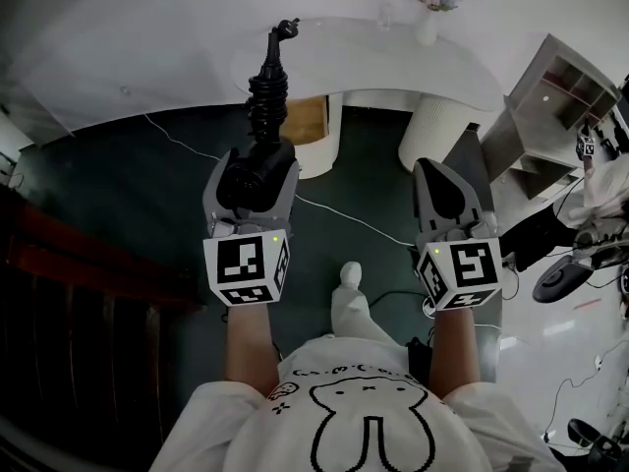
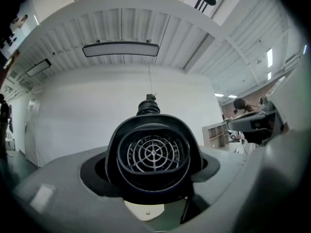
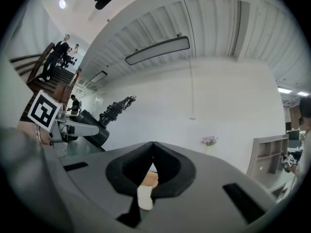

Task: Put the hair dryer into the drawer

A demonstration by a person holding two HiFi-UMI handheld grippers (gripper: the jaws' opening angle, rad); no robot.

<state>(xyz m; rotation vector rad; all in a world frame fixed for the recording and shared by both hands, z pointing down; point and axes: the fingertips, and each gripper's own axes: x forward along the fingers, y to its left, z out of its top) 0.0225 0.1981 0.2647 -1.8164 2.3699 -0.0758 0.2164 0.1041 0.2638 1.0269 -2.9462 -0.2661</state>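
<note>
My left gripper is shut on the body of a black hair dryer. Its coiled cord and plug stick up and away from me. In the left gripper view the dryer's round rear grille faces the camera between the grey jaws. My right gripper is shut with nothing in it; its black pads meet at the tips. A wood-lined opening shows in the white curved desk beyond the dryer. In the right gripper view the held dryer shows at left.
A vase of flowers stands on the desk. A white round pedestal and a white shelf unit are at right. A thin cable crosses the dark floor. Dark wooden stairs lie at left.
</note>
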